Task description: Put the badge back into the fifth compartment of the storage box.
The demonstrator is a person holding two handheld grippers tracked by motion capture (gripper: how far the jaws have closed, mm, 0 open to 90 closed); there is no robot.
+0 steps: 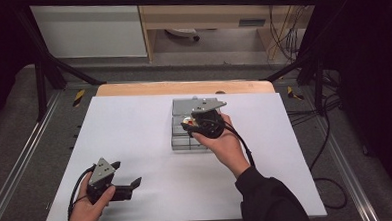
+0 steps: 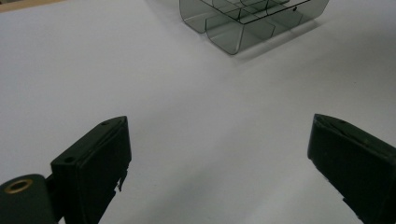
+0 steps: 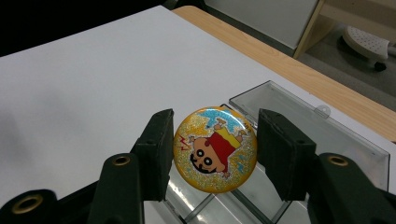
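Observation:
A round yellow cartoon badge (image 3: 215, 150) is pinched edge to edge in my right gripper (image 3: 215, 149), which is shut on it. That gripper (image 1: 197, 124) hovers over a clear plastic compartment box (image 1: 181, 141) on the white sheet, its lid (image 3: 308, 126) folded back flat behind it. My left gripper (image 1: 129, 186) rests low at the front left of the table, and its jaws stand wide apart with nothing between them. From the left gripper view the box (image 2: 247, 21) lies ahead, well beyond the open left gripper (image 2: 219, 158).
A white sheet (image 1: 135, 138) covers most of the wooden table (image 1: 183, 87). Black frame posts (image 1: 40, 77) stand at the table's corners, and cables (image 1: 320, 145) trail along the right side. A shelf unit (image 1: 205, 15) stands beyond the far edge.

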